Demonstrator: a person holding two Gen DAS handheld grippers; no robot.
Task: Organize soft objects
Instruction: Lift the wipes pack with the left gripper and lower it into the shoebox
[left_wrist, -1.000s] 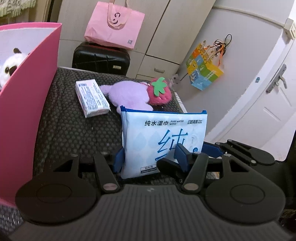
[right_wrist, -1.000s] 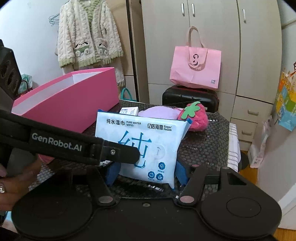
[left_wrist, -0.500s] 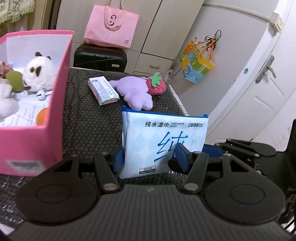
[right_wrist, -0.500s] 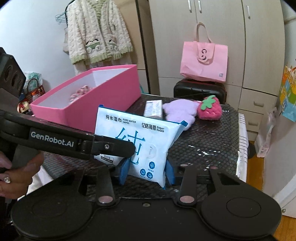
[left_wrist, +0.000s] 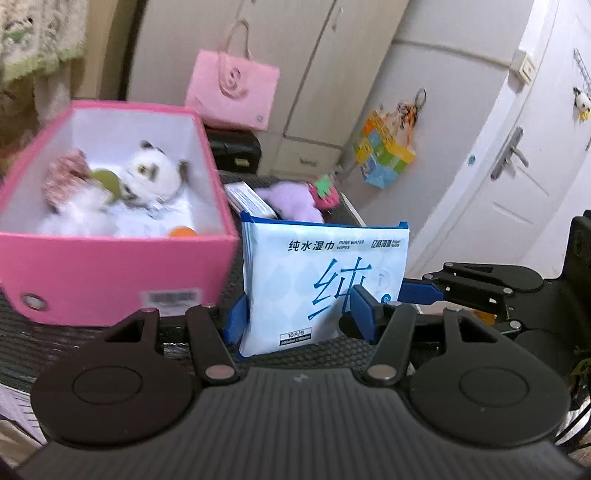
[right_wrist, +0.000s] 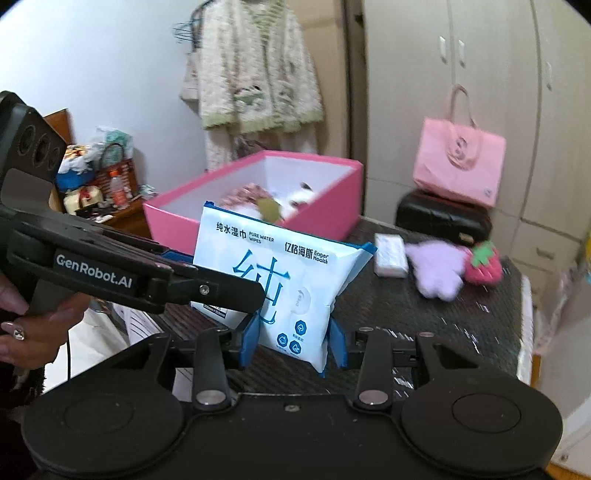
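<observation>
We have the wet-wipes pack (left_wrist: 325, 280) pinched from both sides: left gripper (left_wrist: 301, 314) jaws closed on its lower left part, right gripper (right_wrist: 293, 341) jaws closed on the lower right corner. The pack hangs upright above the surface (right_wrist: 424, 317), just beside the pink box (left_wrist: 110, 273) and not yet over its opening.

Our read of the step: carry the pack over the near wall and drop it in.
- Move both grippers together; if they drift apart the soft pack twists or slips.
- Lift the bottom edge above the rim first.
- Aim for the near end; the panda plush (left_wrist: 151, 173) and other soft toys fill the far end.
- Open both jaws only once we're over the box interior.

Still out on the surface: purple plush (right_wrist: 436, 271), strawberry plush (right_wrist: 482, 264), tissue pack (right_wrist: 389, 254).
</observation>
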